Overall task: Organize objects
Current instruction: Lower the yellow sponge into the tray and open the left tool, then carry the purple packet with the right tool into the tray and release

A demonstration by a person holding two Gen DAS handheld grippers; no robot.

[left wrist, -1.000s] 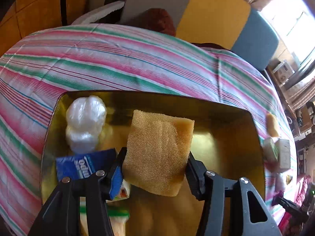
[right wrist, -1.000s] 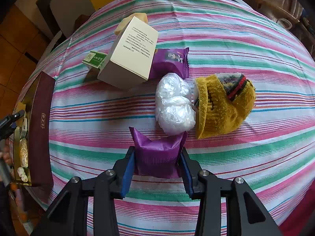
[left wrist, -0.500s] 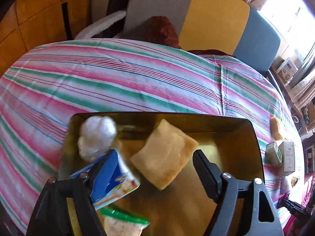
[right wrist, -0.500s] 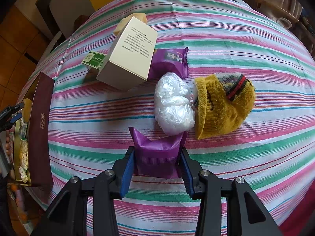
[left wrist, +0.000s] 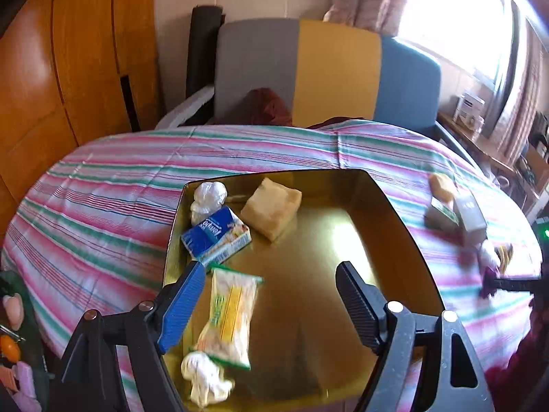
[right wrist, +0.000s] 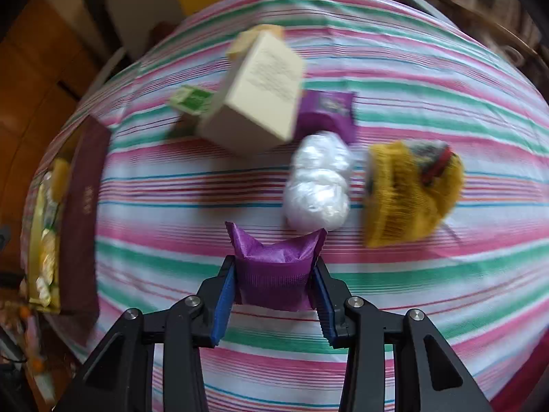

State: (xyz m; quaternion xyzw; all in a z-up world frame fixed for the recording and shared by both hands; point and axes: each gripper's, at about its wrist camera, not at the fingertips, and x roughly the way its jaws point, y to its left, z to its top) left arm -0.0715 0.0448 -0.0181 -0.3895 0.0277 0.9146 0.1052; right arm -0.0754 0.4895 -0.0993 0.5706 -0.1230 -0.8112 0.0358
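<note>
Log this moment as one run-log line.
left gripper: open, empty | sponge: in gold tray | right gripper: shut on purple packet over striped tablecloth

1. Your left wrist view looks forward and steeply down along the left tongs (left wrist: 271, 295), from close above the shiny gold rectangular tray (left wrist: 405, 240), facing the grey, yellow and blue chair back (left wrist: 329, 72) and the window.
2. Your right wrist view looks more steeply down along the right tongs (right wrist: 274, 274), close over the pink, green and white striped cloth on the surface (right wrist: 429, 96).
3. Both views share the surface, the tray at the right view's left edge, and the cream cardboard box (right wrist: 260, 92), blurred at the left view's right.
</note>
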